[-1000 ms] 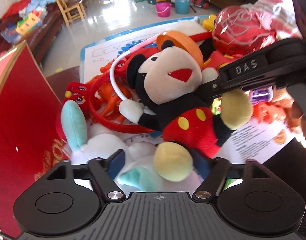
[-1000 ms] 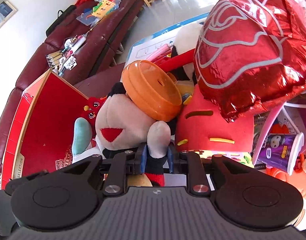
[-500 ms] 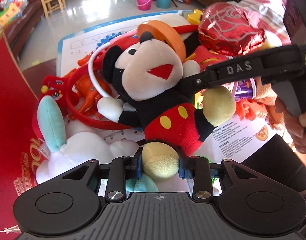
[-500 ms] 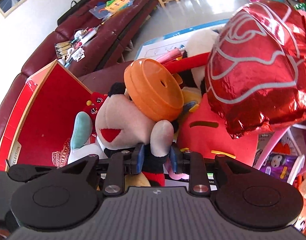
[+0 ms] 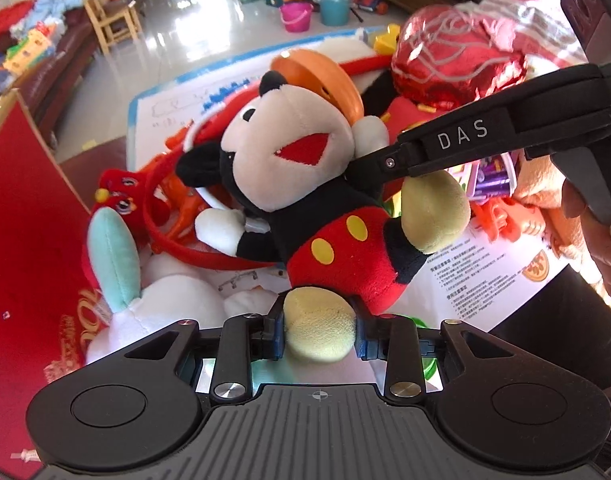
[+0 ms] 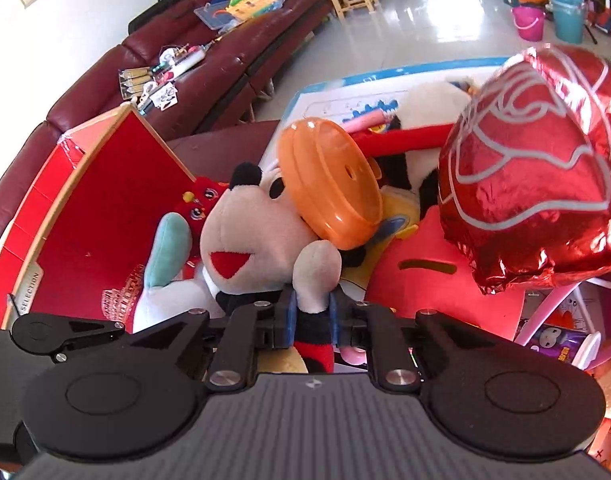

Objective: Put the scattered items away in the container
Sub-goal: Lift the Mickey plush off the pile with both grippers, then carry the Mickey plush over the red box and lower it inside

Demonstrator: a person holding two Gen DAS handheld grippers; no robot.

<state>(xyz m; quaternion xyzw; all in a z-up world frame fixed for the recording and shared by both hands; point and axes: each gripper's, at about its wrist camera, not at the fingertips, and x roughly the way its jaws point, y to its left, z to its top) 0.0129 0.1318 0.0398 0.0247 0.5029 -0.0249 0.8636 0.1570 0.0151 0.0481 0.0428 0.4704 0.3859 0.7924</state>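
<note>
Left gripper [image 5: 318, 330]: jaws closed on one yellow foot of mouse plush [image 5: 305, 184]. Right gripper [image 6: 311, 312]: jaws closed on white hand of same plush [image 6: 249, 240], also seen reaching in from the right in left wrist view, marked "DAS" on its arm.

Plush held between both grippers, above toy pile, beside red box [image 5: 29, 216].

Count, left wrist view:
- 1 mouse plush; 2 yellow buttons on red shorts.
- 1 red box, open, gold lettering only partly legible; "SELECTION" readable on rim in right wrist view [image 6: 28, 292].
- 1 orange disc [image 5: 321, 76] touching plush head.
- 1 red foil balloon [image 5: 453, 60], silver line pattern.
- 1 white plush [image 5: 165, 292] with teal ear, under mouse.
- 1 red hoop [image 5: 209, 252].
- 1 printed sheet [image 5: 477, 276], small text, not legible.
- 2 buckets on floor: pink [image 5: 295, 16], blue [image 5: 334, 5].
</note>
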